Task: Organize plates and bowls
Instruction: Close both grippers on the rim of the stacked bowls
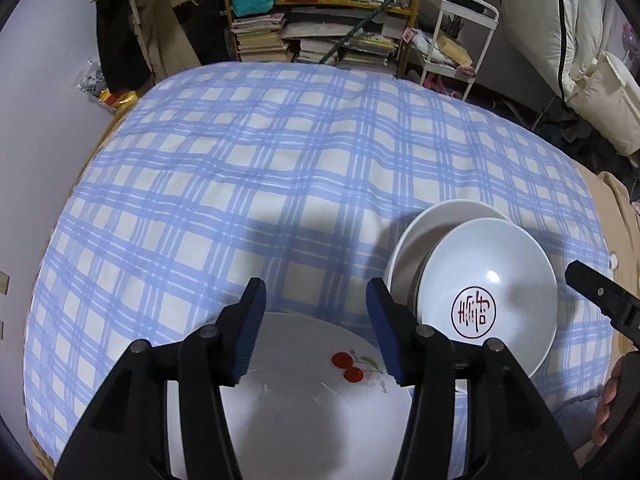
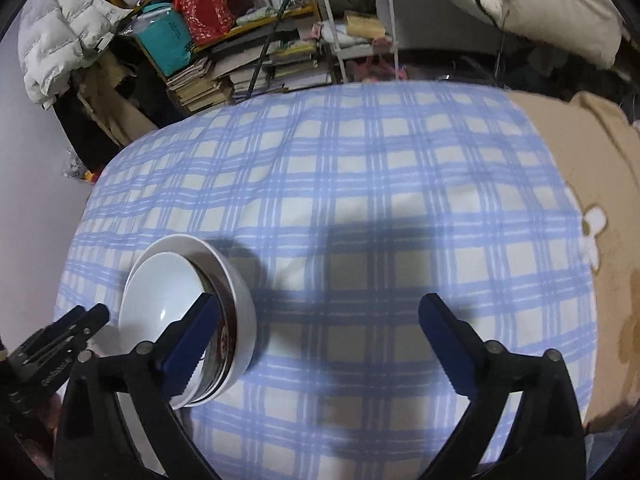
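A white plate with a red cherry print [image 1: 304, 400] lies on the blue checked cloth [image 1: 280, 184] right below my left gripper [image 1: 316, 304], which is open and empty above its far rim. To the right, a white bowl with a red round mark [image 1: 488, 292] sits tilted inside a larger white bowl [image 1: 440, 220]. In the right wrist view the same nested bowls [image 2: 168, 300] stand at the lower left. My right gripper [image 2: 320, 320] is open and empty, its left finger [image 2: 192, 340] in front of the bowls' right side.
A bookshelf with stacked books [image 1: 320, 40] and a white cart [image 1: 460, 40] stand beyond the far edge. A tan blanket [image 2: 592, 200] covers the right side. The other gripper shows at the right edge [image 1: 600, 296] and at the lower left [image 2: 52, 344].
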Demonstrator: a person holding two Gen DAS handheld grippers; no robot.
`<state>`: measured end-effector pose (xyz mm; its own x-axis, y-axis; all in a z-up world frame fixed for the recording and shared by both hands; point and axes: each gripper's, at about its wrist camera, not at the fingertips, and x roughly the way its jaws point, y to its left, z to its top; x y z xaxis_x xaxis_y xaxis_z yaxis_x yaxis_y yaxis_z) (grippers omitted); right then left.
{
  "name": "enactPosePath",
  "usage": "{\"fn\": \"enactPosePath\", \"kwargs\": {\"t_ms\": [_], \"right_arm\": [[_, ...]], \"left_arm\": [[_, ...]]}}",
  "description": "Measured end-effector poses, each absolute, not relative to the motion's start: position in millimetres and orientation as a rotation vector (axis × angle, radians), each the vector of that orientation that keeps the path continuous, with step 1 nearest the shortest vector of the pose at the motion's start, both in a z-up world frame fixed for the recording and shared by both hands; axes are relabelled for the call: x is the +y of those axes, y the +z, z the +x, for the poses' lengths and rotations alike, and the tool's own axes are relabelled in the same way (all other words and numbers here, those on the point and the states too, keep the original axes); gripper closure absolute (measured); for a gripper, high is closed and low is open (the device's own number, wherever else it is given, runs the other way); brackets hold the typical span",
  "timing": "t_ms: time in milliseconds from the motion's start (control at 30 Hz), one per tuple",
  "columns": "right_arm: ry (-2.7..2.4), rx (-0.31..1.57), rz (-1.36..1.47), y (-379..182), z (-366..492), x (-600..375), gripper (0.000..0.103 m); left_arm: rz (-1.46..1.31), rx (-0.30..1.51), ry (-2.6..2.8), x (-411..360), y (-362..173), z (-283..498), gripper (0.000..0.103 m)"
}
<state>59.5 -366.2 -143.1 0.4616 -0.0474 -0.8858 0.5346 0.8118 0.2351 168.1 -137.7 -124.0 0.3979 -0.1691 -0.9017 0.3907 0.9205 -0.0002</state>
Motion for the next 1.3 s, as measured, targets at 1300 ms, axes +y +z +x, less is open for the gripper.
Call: {"fn": "enactPosePath", "kwargs": {"t_ms": [1300], "right_arm": [[-0.359, 1.154, 0.623, -171, 59, -365, 0.0]], "left_arm": [[0.123, 1.261, -0.472, -137, -140, 181, 0.051]]}}
